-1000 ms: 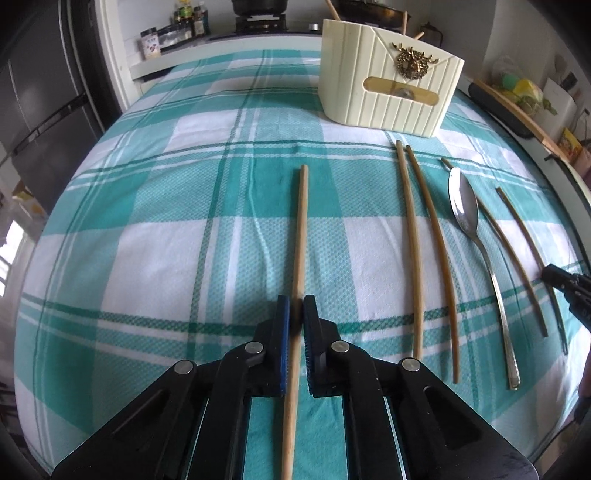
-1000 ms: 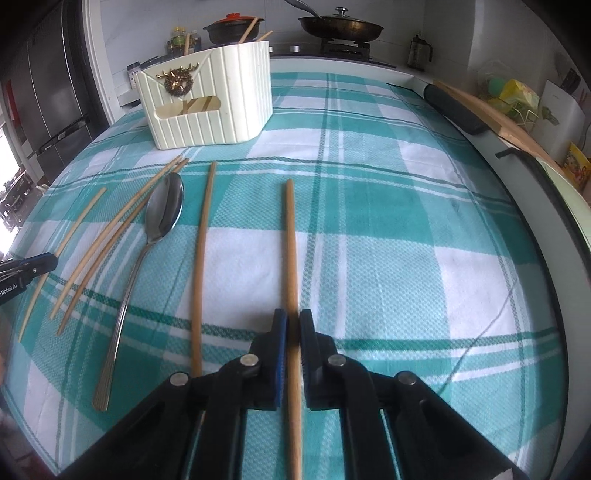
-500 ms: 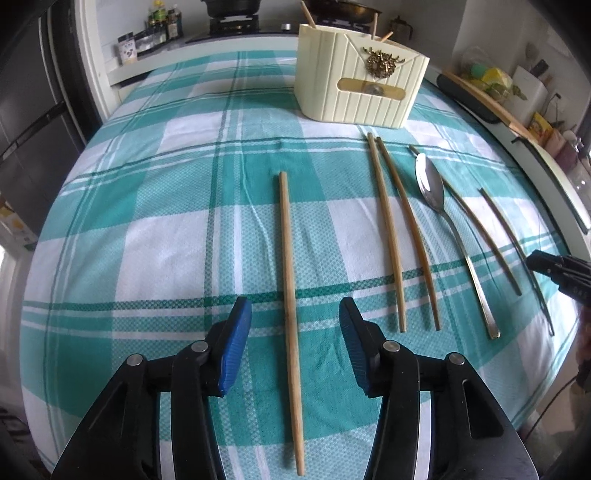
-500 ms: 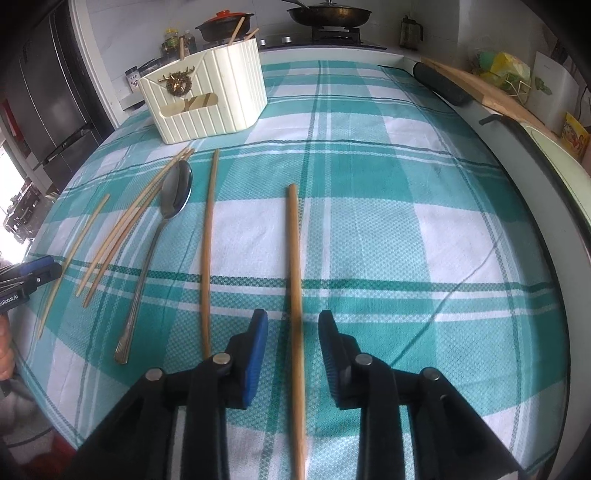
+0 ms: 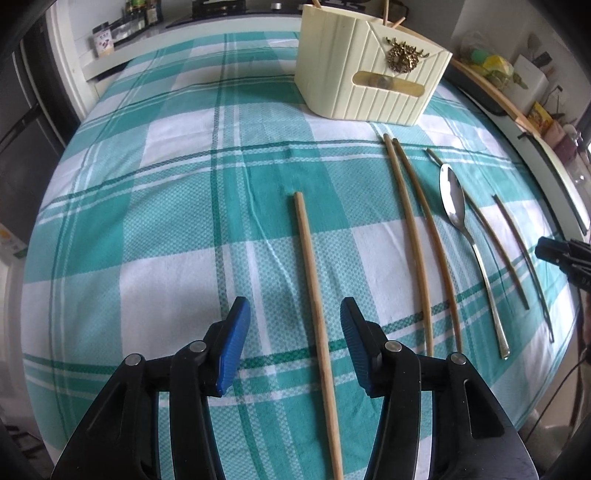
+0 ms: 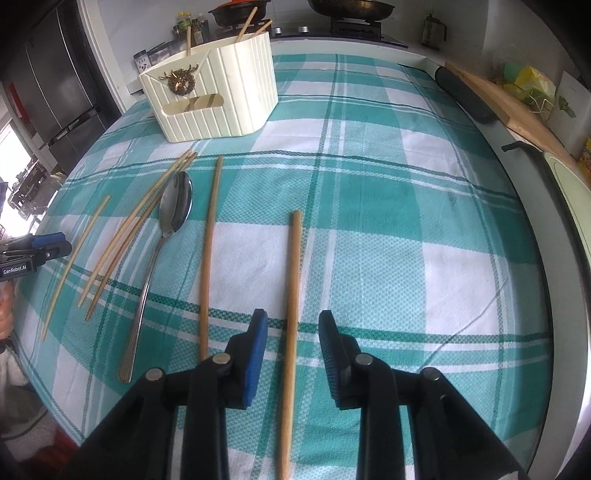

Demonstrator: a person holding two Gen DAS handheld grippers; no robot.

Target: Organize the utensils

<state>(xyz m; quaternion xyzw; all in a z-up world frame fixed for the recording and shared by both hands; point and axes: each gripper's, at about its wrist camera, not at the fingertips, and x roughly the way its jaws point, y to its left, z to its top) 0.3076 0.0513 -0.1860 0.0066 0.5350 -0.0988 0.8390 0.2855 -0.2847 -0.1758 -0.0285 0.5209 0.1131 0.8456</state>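
Two wooden chopsticks lie flat on the teal checked cloth. One chopstick (image 5: 308,273) runs between the jaws of my left gripper (image 5: 294,306), which is open and hangs just above it without touching. The other chopstick (image 6: 294,266) lies between the jaws of my right gripper (image 6: 292,317), also open and clear of it. Between the two grippers lie a steel spoon (image 6: 175,210), a lone chopstick (image 6: 208,251) and several thinner chopsticks (image 6: 129,236). A cream ribbed utensil holder (image 5: 369,74) stands at the far side with sticks poking out.
In the left wrist view the right gripper (image 5: 550,253) shows at the right edge; in the right wrist view the left gripper (image 6: 61,243) shows at the left edge. Behind the table are a stove with pans (image 6: 351,9) and a fridge (image 6: 55,92). A wooden board (image 6: 498,99) lies along the right.
Both grippers were shut on their chopsticks a second ago. They have opened, let go and drawn back a little; the chopsticks now rest on the cloth.
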